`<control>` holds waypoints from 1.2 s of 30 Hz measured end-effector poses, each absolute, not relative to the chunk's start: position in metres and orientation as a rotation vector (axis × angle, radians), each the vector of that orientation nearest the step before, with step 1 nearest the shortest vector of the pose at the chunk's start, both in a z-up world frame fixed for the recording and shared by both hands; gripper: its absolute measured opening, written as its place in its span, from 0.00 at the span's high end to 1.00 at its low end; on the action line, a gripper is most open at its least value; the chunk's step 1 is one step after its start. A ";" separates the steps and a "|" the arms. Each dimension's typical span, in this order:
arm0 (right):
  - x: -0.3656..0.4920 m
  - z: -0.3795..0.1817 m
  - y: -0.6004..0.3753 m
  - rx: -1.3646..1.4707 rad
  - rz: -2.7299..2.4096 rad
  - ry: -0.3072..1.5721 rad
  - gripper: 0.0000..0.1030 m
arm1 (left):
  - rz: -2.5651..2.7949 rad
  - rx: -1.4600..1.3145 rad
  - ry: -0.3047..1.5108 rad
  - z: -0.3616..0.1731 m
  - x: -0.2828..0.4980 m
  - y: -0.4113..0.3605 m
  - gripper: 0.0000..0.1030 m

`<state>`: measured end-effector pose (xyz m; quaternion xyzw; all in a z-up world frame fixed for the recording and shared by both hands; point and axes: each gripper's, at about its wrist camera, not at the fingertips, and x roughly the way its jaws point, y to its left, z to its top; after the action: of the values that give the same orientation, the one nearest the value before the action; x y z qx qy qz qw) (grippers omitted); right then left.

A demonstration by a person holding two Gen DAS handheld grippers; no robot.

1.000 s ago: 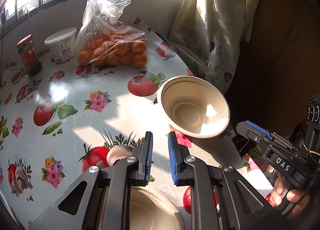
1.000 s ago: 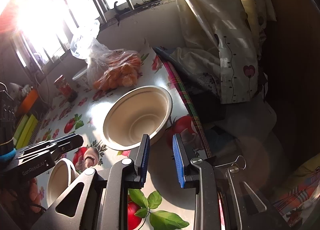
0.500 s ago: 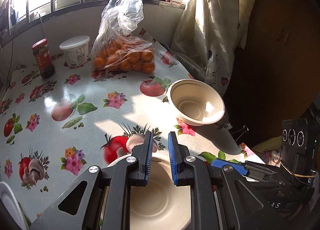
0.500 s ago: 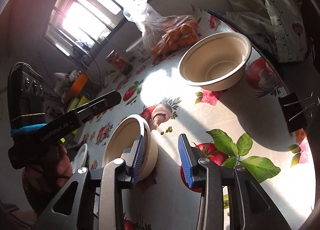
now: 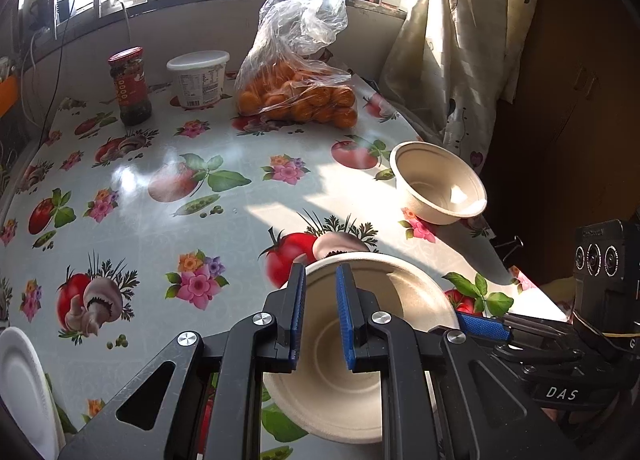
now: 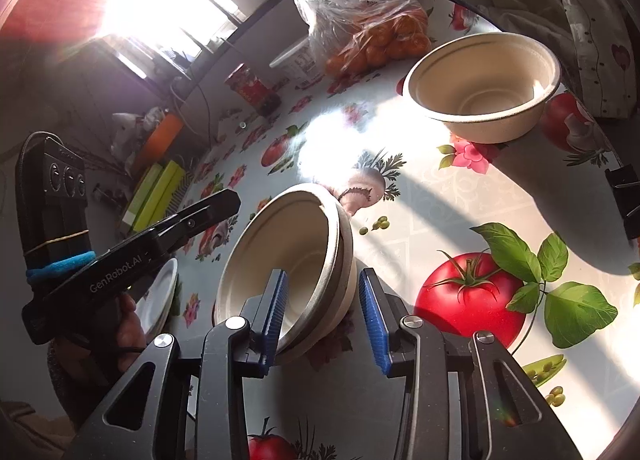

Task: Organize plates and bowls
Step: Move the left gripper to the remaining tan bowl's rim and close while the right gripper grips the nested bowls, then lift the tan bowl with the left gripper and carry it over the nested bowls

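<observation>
Nested beige paper bowls [image 5: 360, 360] [image 6: 296, 256] sit near the table's front edge. My right gripper [image 6: 323, 274] straddles their near wall, one finger inside and one outside. Its jaws are closing, but a gap still shows beside the outer pad. In the left wrist view only one blue pad of the right gripper [image 5: 484, 326] shows, at the bowls' right side. My left gripper [image 5: 320, 272] [image 6: 228, 200] is shut with nothing between its pads, its tips over the bowls' far rim. A single beige bowl [image 5: 440, 184] [image 6: 484, 88] stands farther back by the right edge.
A white plate [image 5: 20, 380] [image 6: 160, 296] lies at the front left. At the back stand a bag of oranges [image 5: 296, 100], a white tub [image 5: 198, 78] and a red-lidded jar [image 5: 130, 84]. A binder clip [image 5: 512, 244] grips the tablecloth's right edge by the curtain.
My right gripper swung from the far bowl to the near nested bowls, widened, and now straddles their wall. The left gripper drew back until the nested bowls lie under its tips.
</observation>
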<state>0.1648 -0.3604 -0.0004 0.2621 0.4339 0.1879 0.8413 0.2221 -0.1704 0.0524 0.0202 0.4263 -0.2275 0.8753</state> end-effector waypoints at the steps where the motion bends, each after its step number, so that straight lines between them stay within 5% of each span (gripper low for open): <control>1: 0.166 -0.001 -0.359 0.556 0.395 0.919 0.69 | -0.476 0.037 0.891 0.052 0.223 -0.169 0.84; 9: 0.180 -0.002 -0.346 0.581 0.357 0.917 0.85 | -0.467 0.010 0.878 0.055 0.225 -0.152 0.84; 36: 0.209 -0.010 -0.290 0.596 0.363 0.925 0.86 | -0.458 -0.012 0.871 0.060 0.227 -0.130 0.84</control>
<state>0.2091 -0.2905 -0.0101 0.2814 0.4373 0.1714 0.8368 0.2270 -0.1295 0.0598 -0.0059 0.4181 -0.2198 0.8814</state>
